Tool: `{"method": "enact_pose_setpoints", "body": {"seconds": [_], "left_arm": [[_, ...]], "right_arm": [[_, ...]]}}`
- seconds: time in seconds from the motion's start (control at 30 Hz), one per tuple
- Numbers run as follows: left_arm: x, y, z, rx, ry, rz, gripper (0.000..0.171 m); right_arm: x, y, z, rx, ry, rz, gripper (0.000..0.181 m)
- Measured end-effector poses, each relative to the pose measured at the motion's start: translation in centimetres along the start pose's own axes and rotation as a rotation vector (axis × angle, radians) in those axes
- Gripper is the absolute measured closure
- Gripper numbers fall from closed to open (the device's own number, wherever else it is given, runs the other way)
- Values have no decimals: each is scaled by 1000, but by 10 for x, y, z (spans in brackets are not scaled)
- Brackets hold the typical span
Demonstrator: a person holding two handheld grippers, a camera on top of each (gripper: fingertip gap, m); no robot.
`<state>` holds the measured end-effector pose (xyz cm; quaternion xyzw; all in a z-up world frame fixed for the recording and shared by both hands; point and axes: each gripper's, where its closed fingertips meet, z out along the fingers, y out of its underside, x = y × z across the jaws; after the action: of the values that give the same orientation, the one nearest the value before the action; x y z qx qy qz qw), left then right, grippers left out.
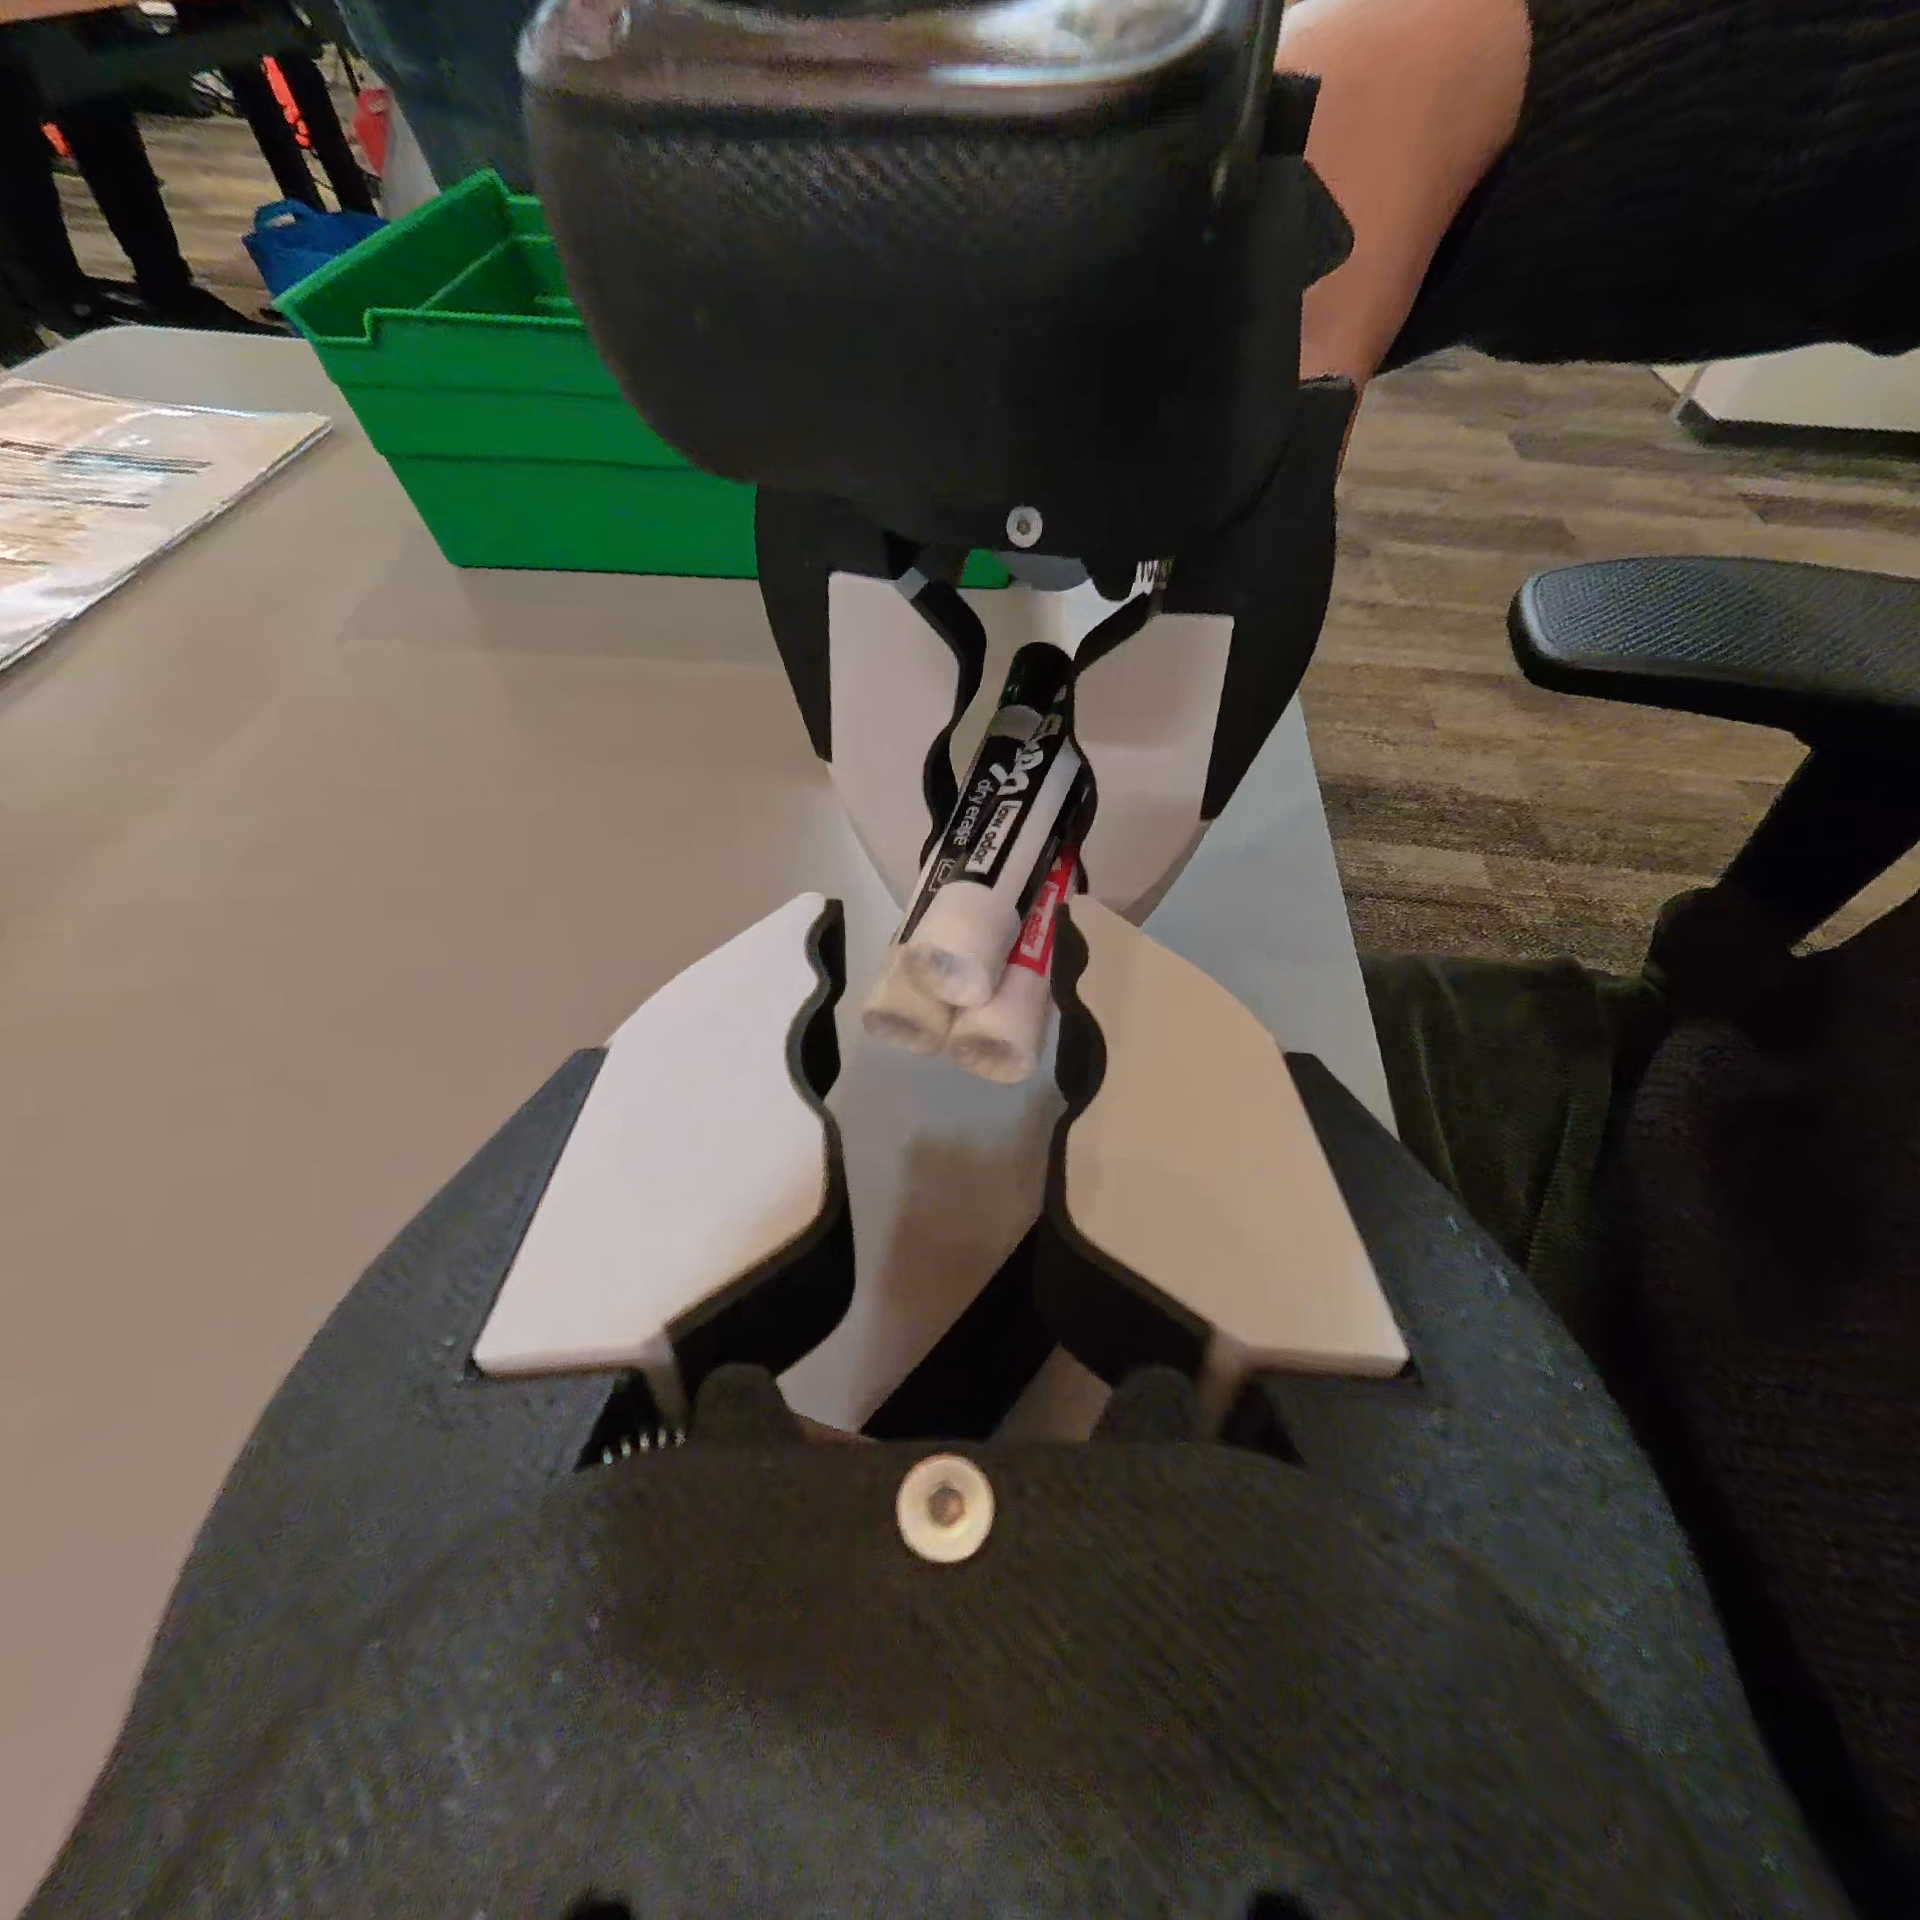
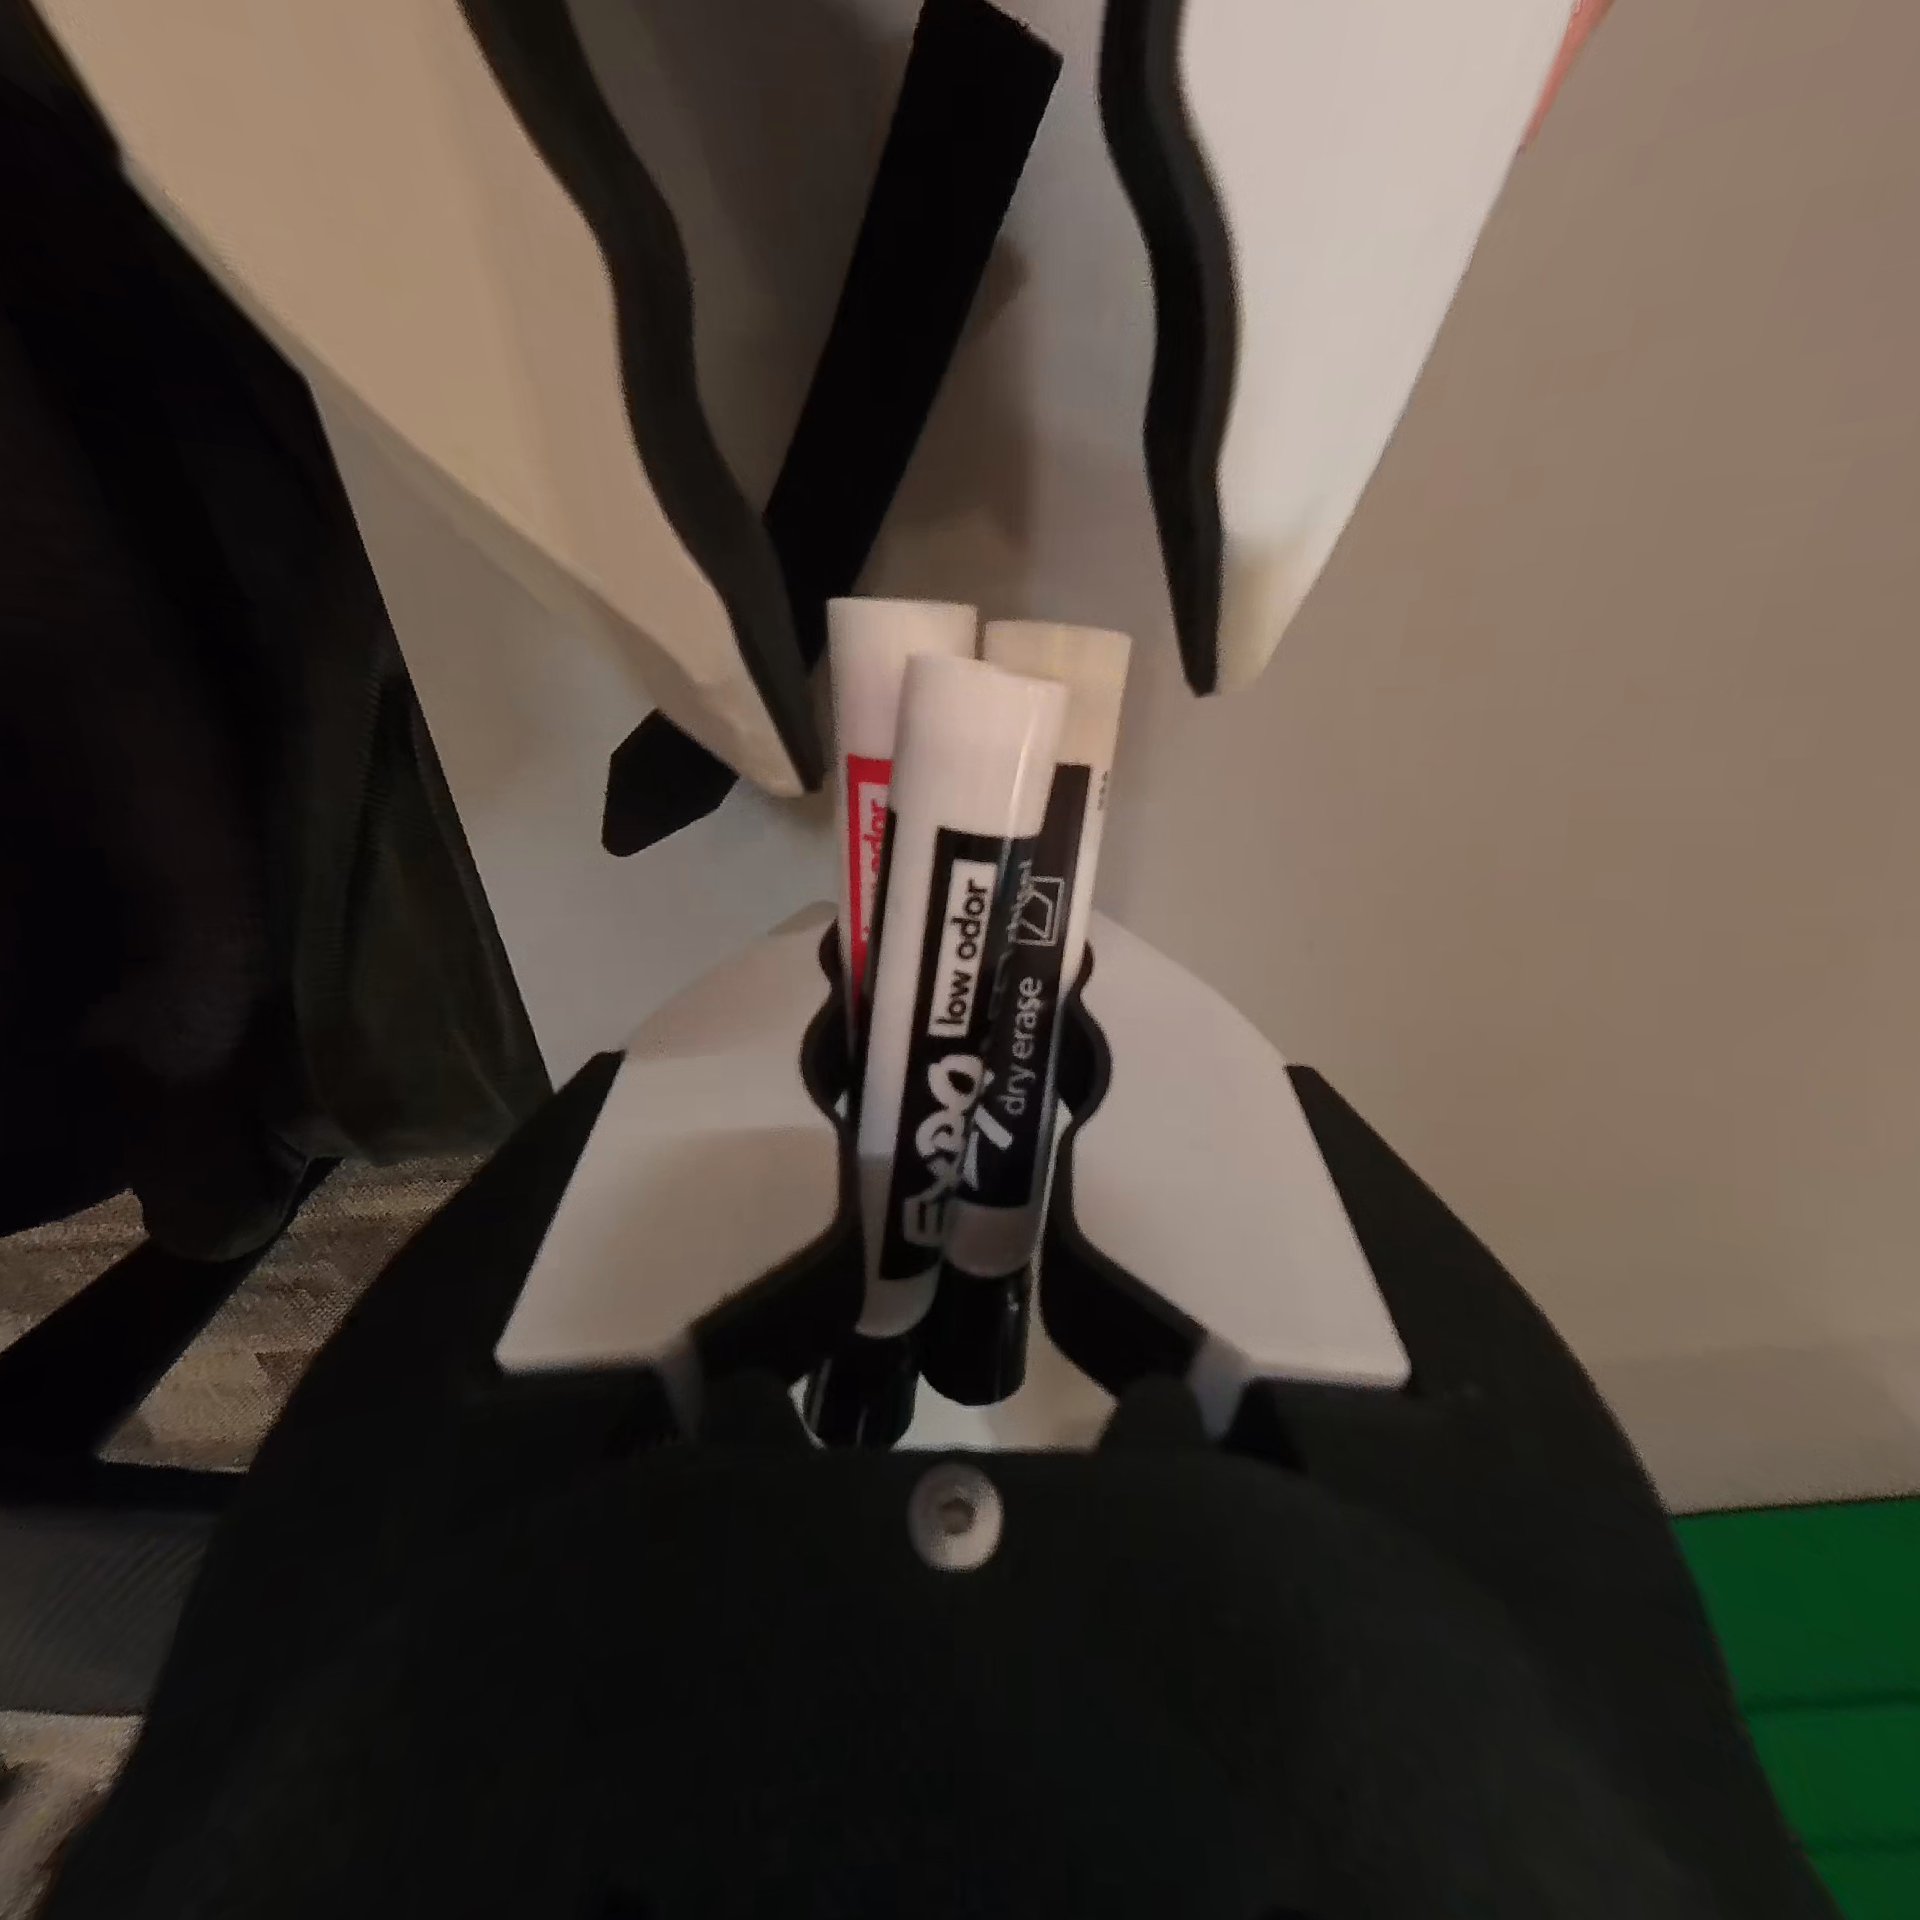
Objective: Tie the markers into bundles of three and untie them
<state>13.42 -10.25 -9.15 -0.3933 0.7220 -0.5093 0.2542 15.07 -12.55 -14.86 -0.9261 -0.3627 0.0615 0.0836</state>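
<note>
Three white-barrelled markers (image 2: 966, 1039), two with black labels and one with a red label, are held together as a bundle. My right gripper (image 2: 956, 945) is shut on the middle of the bundle. In the left wrist view the right gripper (image 1: 1023, 831) faces me and points the markers (image 1: 987, 831) at my left gripper (image 1: 951, 935). The left gripper is open, its tips on either side of the markers' flat ends. It shows from the front in the right wrist view (image 2: 997, 727). A black strap (image 2: 925, 312) lies under the left gripper on the grey table (image 1: 416, 831).
A green plastic bin (image 1: 488, 436) stands at the back of the table, with a stack of papers (image 1: 125, 478) at the left. The table edge runs down the right, beside a black office chair armrest (image 1: 1714, 644) and carpet. A person's forearm (image 1: 1382, 208) holds the right gripper. Some 7 centimetres of space lies between my two pairs of fingers. The black strap (image 2: 925, 312) is about 10 centimetres from both grippers' fingertips.
</note>
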Motion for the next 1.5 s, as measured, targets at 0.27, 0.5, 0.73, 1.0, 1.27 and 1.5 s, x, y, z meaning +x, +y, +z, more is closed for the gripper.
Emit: {"method": "enact_pose_setpoints", "body": {"seconds": [0.27,0.5,0.73,1.0,1.27,1.5], "left_arm": [[7,8,8,-27,33,-35,135],[9,11,10,-43,28,-25,143],[7,10,7,-31,20,-12,146],[0,4,2,19,-31,-11,149],[2,9,5,-4,-20,-7,150],[5,6,-3,34,61,-71,151]], "right_arm": [[-4,-1,6,-11,-2,-28,144],[-6,-2,2,-11,8,-38,144],[-4,0,0,-9,14,-23,144],[0,3,-1,-7,20,9,144],[0,5,0,-5,17,15,144],[-3,1,-1,9,7,12,144]]}}
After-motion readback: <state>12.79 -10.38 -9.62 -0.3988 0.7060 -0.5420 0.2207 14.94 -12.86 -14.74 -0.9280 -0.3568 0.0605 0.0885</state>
